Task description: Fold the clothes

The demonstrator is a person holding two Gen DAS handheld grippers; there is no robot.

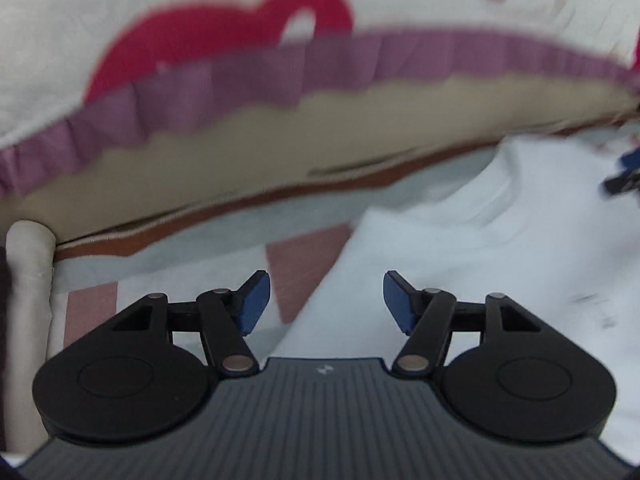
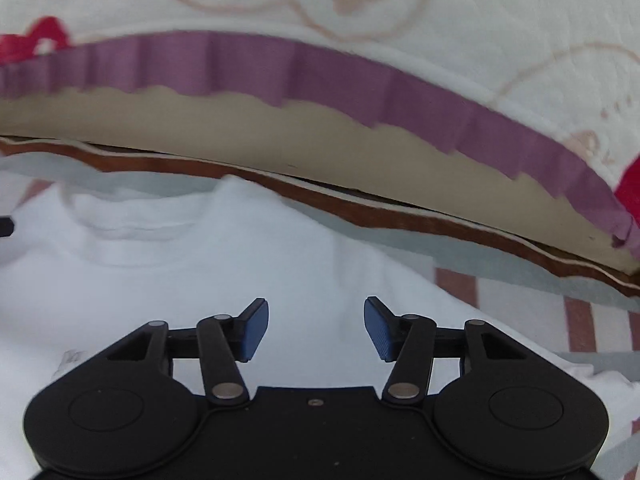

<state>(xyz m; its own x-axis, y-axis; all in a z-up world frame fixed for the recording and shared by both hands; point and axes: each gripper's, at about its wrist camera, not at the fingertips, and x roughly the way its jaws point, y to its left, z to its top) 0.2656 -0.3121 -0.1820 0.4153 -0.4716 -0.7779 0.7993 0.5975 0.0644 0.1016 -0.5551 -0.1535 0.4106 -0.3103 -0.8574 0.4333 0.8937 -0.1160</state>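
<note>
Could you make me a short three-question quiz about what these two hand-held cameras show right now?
1. True or false: the right gripper has its fingers closed on the white cotton T-shirt.
2. What colour is the ruffled trim on the cream printed quilt?
3. The left gripper is over: A) the shirt's edge on the striped sheet, B) a wooden table.

Key: 1 false, both pairs of fingers are open and empty; 2 purple; 3 A.
</note>
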